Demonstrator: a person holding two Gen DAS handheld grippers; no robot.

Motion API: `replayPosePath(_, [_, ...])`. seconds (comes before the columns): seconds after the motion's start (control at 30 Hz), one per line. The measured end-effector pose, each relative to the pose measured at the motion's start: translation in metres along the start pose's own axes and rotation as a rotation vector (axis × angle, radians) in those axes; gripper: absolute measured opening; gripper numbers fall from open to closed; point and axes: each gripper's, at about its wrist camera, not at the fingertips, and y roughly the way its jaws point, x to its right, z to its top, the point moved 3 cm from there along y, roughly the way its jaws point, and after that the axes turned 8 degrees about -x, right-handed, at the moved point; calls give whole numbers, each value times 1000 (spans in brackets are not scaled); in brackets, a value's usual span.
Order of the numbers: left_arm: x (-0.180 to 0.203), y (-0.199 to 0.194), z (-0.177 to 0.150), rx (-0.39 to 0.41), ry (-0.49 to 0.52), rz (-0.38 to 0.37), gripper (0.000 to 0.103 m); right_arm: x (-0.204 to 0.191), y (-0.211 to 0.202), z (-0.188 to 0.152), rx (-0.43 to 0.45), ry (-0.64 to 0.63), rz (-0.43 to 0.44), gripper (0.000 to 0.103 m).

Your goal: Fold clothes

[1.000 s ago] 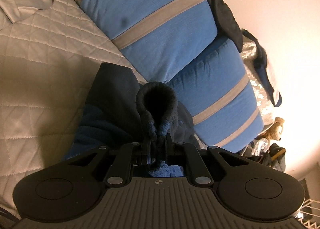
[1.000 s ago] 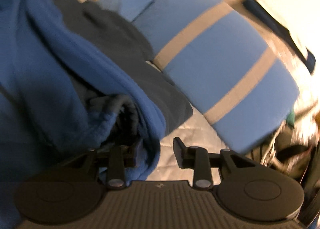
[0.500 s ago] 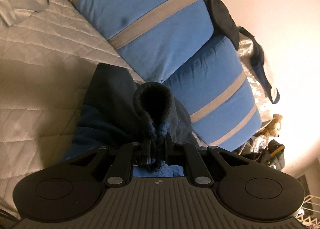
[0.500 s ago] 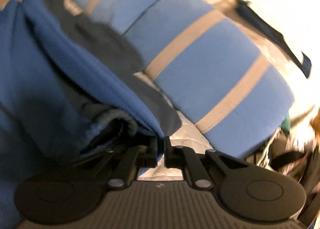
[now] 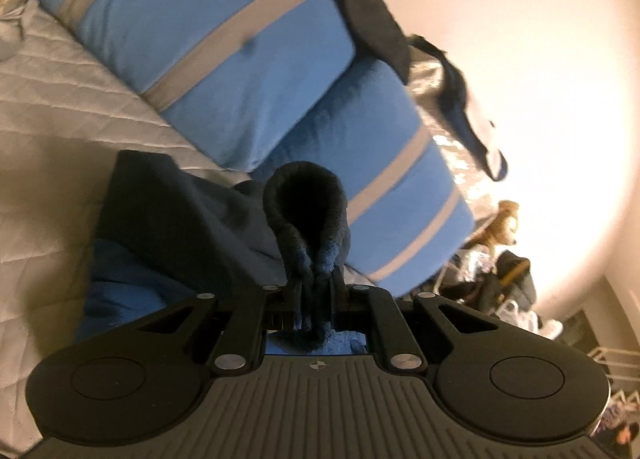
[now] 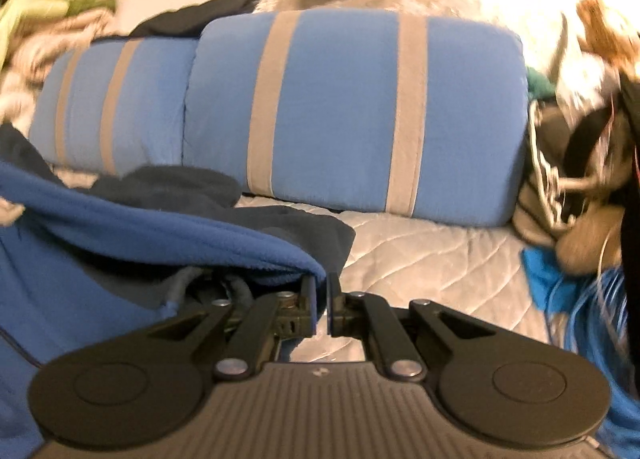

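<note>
Fleece: blue fleece garment [image 6: 120, 231] lies bunched on the quilted bed cover [image 6: 432, 255], in front of the striped blue pillows [image 6: 344, 107].
Left gripper [image 5: 316, 283]: pinches a dark looped fold of the fleece.
Right gripper [image 6: 322, 299]: pressed together on the fleece's blue edge.

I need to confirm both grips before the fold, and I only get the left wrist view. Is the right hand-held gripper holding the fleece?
Observer: Yes, the right hand-held gripper is shut on the blue fleece's edge.
Operator: What lies ahead of it?
Observer: Bare quilted bedcover, then a blue striped pillow.
Operator: Anything at its right?
Observer: A blurred heap of clutter beside the bed; I cannot tell what is in it.
</note>
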Motion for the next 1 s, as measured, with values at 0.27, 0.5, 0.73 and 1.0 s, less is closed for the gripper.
replayPosePath(0.27, [-14,14,-13,-72,93,196,12,-1,6,-20,-37,-8,22,3])
replayPosePath(0.5, [-37,19,-26,-185,53,349,13,-25,3,-28,-54,-144,-15,7])
replayPosePath(0.73, [-37,12,-36,-255,59,418,13,-31,1,-30,-65,-199,-62,31])
replayPosePath(1.0, [-42,13,-50,-312,105,496,39,-28,-6,-29,-79,-164,-95,83])
